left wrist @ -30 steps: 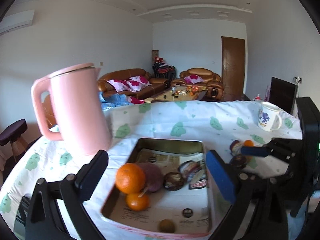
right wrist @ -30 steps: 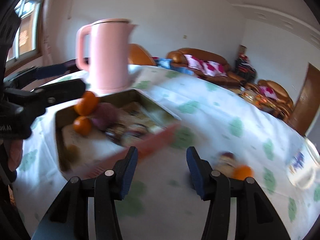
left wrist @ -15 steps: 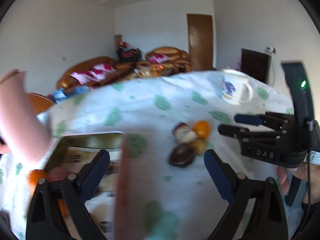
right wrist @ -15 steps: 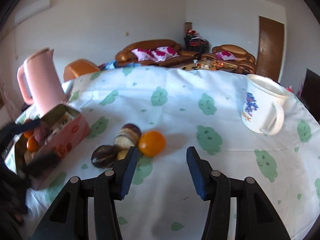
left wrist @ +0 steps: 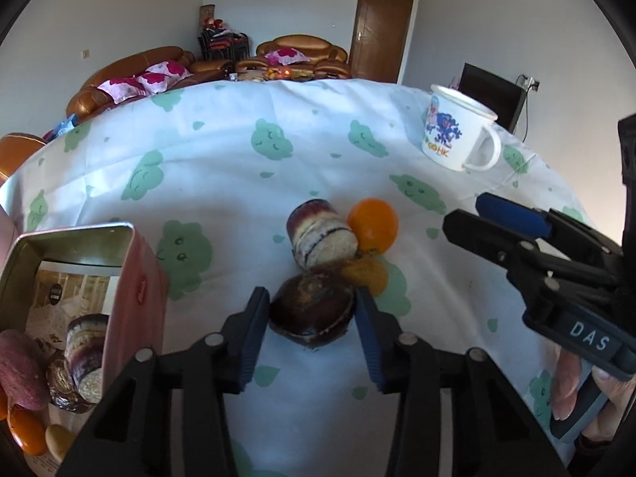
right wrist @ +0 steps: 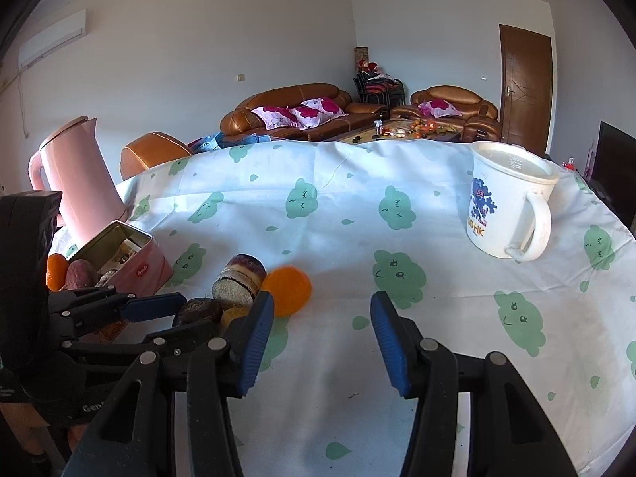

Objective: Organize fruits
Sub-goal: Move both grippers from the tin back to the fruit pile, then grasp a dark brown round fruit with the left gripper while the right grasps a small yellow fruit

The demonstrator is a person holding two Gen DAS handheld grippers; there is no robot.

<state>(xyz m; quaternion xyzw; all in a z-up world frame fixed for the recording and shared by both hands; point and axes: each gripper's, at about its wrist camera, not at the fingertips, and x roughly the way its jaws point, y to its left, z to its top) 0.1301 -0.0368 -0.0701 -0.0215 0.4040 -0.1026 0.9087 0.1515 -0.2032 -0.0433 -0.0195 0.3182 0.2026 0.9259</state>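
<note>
In the left wrist view the left gripper [left wrist: 313,310] is closing its jaws around a dark round fruit [left wrist: 312,308] on the tablecloth [left wrist: 222,167], just beside the tin box [left wrist: 131,278] — this looks like the picking step. Next it must lift the fruit clear of the orange [left wrist: 373,224] and striped piece [left wrist: 320,234].

In the right wrist view the right gripper [right wrist: 322,334] stands half open, holding nothing.

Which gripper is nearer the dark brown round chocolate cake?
Left. The left gripper straddles the dark brown round chocolate cake, jaws closing on it. The right gripper is off to its side, empty.
</note>
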